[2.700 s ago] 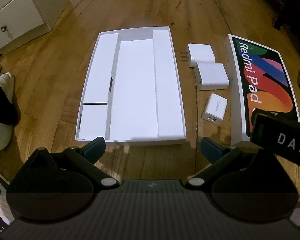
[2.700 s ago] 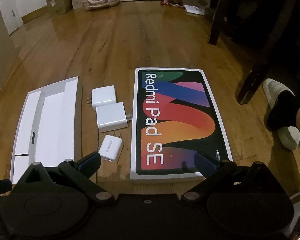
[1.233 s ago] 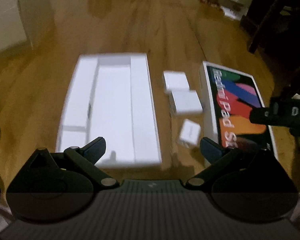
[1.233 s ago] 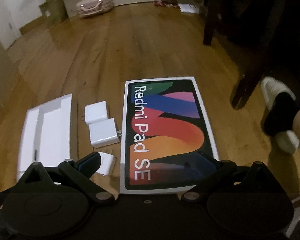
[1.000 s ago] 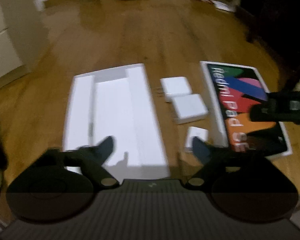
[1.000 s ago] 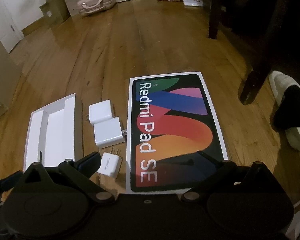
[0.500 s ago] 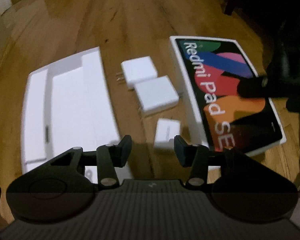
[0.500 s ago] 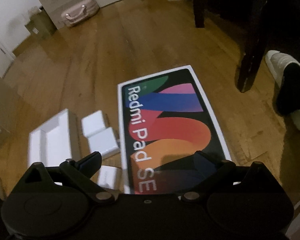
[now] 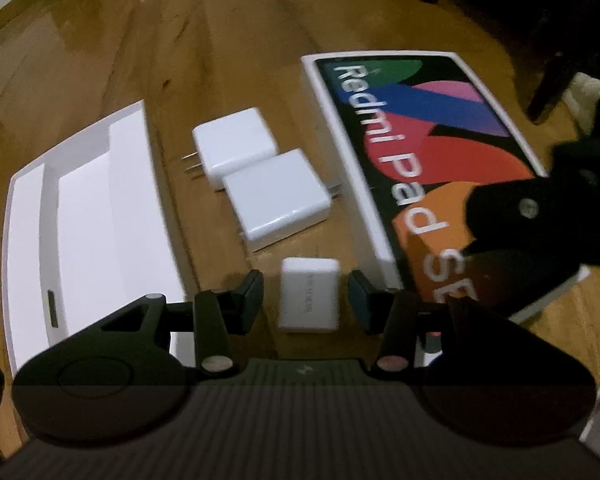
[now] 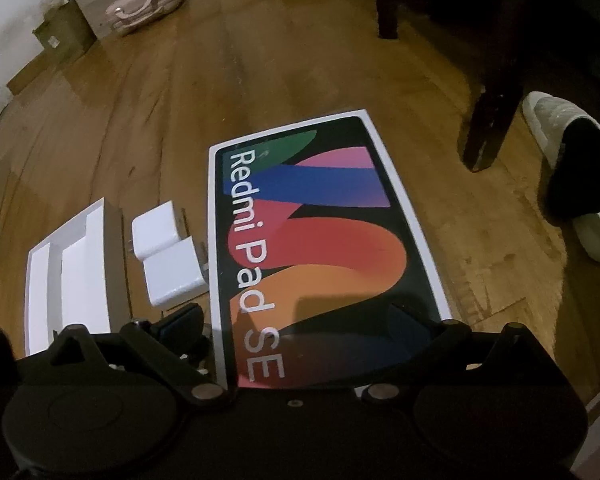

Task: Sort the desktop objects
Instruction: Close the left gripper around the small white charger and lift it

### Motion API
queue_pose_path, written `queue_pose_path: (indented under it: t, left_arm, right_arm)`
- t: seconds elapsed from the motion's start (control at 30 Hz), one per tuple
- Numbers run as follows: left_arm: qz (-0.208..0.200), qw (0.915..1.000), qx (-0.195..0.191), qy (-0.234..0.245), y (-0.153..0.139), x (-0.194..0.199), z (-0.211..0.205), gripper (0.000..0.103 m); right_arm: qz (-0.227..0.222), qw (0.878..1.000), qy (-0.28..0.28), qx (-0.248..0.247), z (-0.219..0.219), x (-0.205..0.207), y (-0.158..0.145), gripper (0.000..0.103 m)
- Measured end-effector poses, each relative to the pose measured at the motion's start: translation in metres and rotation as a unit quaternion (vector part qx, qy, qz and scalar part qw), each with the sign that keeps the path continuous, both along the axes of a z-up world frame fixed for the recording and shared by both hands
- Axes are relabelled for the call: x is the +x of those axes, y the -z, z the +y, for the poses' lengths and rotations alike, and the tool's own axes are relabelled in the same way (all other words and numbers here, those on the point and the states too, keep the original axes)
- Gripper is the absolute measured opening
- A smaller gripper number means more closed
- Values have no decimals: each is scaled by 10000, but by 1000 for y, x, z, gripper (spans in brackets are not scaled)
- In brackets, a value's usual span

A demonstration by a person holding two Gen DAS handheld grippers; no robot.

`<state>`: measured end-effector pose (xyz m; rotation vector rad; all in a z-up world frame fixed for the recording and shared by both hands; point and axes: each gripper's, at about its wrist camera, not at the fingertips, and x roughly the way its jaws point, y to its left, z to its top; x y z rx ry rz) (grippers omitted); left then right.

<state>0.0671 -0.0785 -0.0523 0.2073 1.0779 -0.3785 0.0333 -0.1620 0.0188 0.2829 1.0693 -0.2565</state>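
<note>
In the left wrist view my left gripper [image 9: 306, 298] is open, its jaws on either side of a small white charger [image 9: 309, 299] without touching it. Two bigger white chargers [image 9: 236, 146] [image 9: 274, 199] lie beyond it. An open white box tray [image 9: 84, 216] lies to the left. The Redmi Pad SE lid [image 9: 412, 152] lies to the right. My right gripper [image 10: 300, 320] is open above the near end of the lid [image 10: 312, 240]. The two bigger chargers [image 10: 154, 234] [image 10: 174, 276] and the tray [image 10: 70, 268] also show in the right wrist view.
All lies on a wooden floor [image 10: 228, 92]. Dark furniture legs [image 10: 488, 128] and a slippered foot [image 10: 572, 176] are at the right. A pink case [image 10: 146, 10] and a cardboard box [image 10: 60, 34] stand far back. The right gripper's black body [image 9: 540, 216] overlaps the lid.
My left gripper swung right from the tray, narrowed its jaws and came down around the small charger. My right gripper moved forward and lower over the lid.
</note>
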Motion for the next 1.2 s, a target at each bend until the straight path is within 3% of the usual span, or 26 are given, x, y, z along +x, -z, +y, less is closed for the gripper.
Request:
queue_pose_path:
  t: [0.13,0.37,1.2]
  left_arm:
    - [72,9999,-87,-55,8,3,2,37]
    - [-4,9999,67,82,20,0,-7,33]
    - [95,9994,30,-327,8,-7,5,33]
  right_arm:
    - [61,10000,-14,-14,0,1,4,100]
    - [127,9999,6,-96,-1,1,8,100]
    - [185,9996,-121,-155,4,1,8,100]
